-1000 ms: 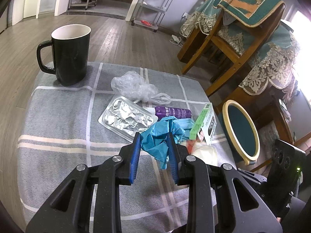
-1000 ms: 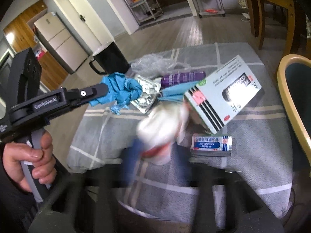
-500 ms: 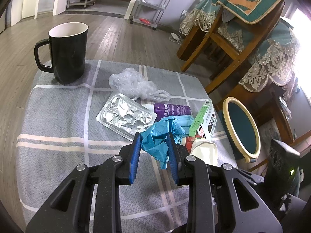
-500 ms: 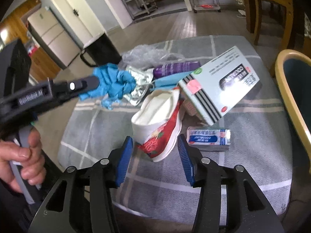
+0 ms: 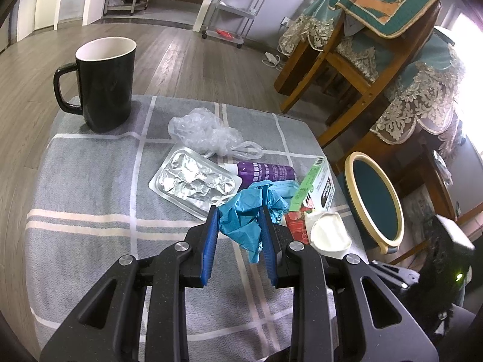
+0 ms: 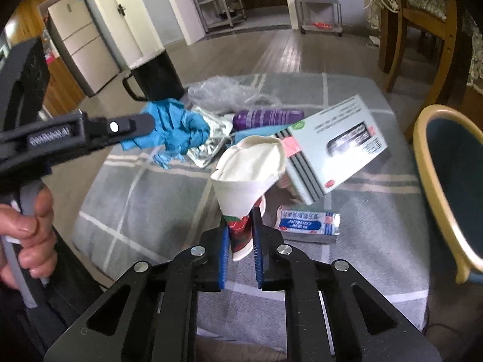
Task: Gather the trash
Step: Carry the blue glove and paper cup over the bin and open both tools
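Observation:
My left gripper (image 5: 238,226) is shut on a crumpled blue glove (image 5: 250,214) and holds it above the grey checked cloth (image 5: 90,187); the glove also shows in the right wrist view (image 6: 175,129). My right gripper (image 6: 240,235) is shut on a crushed white paper cup (image 6: 250,169) with a red print, lifted off the cloth. The cup also shows in the left wrist view (image 5: 329,232). Other trash lies in the middle: a foil blister pack (image 5: 193,181), a clear plastic bag (image 5: 205,132), a purple tube (image 5: 265,172).
A black mug (image 5: 105,84) stands at the cloth's far left corner. A grey-green box (image 6: 332,147) and a small blue-white packet (image 6: 308,223) lie to the right. A round bin with a yellow rim (image 5: 374,199) stands beside the table on the right. Wooden chairs (image 5: 347,60) are behind.
My right gripper has shut on the paper cup and raised it off the cloth. My left gripper keeps the blue glove and has barely moved.

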Demonstrator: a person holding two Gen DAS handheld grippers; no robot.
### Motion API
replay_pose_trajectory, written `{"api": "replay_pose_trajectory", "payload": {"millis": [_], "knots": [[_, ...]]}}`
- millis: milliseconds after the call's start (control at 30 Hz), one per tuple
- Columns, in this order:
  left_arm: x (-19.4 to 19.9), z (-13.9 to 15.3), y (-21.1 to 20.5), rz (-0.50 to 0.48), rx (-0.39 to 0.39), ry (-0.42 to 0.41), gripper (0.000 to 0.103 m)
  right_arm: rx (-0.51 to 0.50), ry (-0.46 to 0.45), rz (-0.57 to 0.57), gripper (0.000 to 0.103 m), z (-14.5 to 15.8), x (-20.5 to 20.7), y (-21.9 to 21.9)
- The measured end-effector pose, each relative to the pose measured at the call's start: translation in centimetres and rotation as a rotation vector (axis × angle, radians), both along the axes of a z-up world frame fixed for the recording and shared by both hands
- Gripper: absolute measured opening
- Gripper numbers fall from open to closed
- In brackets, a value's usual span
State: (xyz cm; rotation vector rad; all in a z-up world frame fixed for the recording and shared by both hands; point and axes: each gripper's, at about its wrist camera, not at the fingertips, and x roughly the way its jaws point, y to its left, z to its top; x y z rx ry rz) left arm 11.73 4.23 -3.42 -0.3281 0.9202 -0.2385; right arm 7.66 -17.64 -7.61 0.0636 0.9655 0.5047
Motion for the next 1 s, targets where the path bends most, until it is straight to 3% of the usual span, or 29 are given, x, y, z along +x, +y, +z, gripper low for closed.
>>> {"api": "replay_pose_trajectory", "payload": {"millis": [400, 600, 733, 1000], "knots": [[-0.3, 1.8, -1.0, -0.017, 0.010, -0.058, 0.026, 0.128, -0.057, 0.011, 0.009, 3.9, -0.4, -2.0], [-0.2, 2.0, -1.1, -0.019, 0.001, -0.065, 0.026, 0.264, -0.043, 0.004, 0.009, 4.7, 0.0, -3.8], [-0.2, 2.0, -1.0, -0.016, 0.000, -0.064, 0.026, 0.262, -0.040, -0.033, 0.009, 4.5, 0.5, -4.7], [0.0, 2.0, -1.0, -0.017, -0.011, -0.066, 0.026, 0.277, -0.121, -0.140, 0.009, 6.2, 0.9, -7.6]]}}
